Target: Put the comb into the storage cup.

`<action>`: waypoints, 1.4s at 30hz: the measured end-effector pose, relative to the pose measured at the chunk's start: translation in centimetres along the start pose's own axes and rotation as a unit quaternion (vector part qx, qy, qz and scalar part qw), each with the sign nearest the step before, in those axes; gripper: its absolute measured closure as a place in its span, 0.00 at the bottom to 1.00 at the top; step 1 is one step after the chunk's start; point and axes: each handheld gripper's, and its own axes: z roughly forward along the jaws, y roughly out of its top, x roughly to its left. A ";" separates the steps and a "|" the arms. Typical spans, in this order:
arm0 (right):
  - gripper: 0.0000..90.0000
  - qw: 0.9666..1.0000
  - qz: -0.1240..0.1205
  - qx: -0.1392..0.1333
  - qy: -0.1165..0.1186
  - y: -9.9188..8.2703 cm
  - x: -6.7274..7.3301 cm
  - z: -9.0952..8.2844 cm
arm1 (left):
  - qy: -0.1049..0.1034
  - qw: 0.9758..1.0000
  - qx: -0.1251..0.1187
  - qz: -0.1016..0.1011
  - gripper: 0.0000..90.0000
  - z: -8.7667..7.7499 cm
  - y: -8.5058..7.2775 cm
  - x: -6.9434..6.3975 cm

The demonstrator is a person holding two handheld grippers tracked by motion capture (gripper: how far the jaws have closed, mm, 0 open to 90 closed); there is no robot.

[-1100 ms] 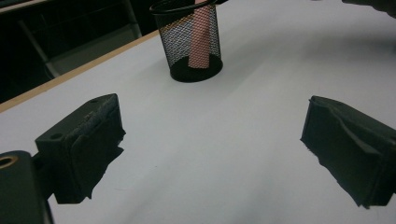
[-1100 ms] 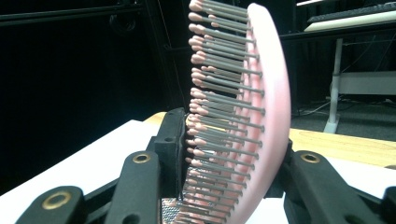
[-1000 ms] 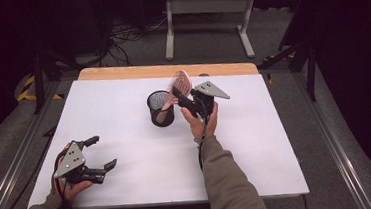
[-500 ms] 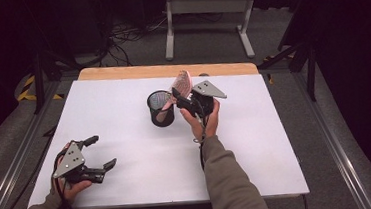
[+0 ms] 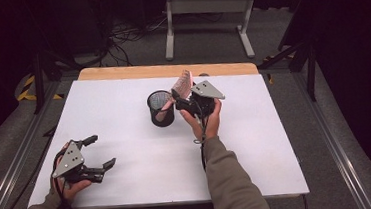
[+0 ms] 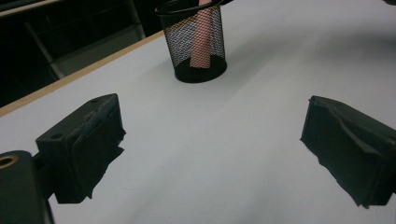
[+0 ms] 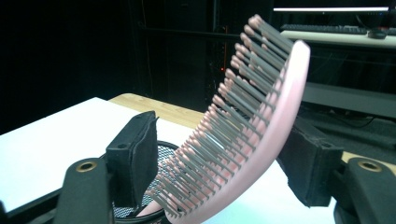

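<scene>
Standing handle-down in the mesh cup mid-tabletop, the pink hairbrush sits between my right tool's jaws, which have just been opening. My left tool rests wide, near the front edge.

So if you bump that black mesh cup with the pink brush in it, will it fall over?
Probably, yes. The black mesh cup is see-through wire, so it is likely light. The pink brush leans out well above the rim, which could make it top-heavy. The right claw has just been opening, its pads off the brush, so only the cup seems to prop it.
</scene>
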 end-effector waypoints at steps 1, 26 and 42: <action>0.35 1.000 -0.003 -0.002 0.002 0.1 0.1 -0.1 | 0.000 1.000 0.001 0.000 0.07 0.0 0.0 0.0; 0.18 0.999 -0.047 -0.014 -0.012 1.4 0.3 -1.4 | -0.001 1.000 0.001 0.003 0.07 0.1 0.0 -0.1; 0.07 0.997 -0.068 -0.018 -0.011 2.2 0.5 -2.1 | 0.001 1.000 0.002 0.003 0.07 0.2 0.0 -0.2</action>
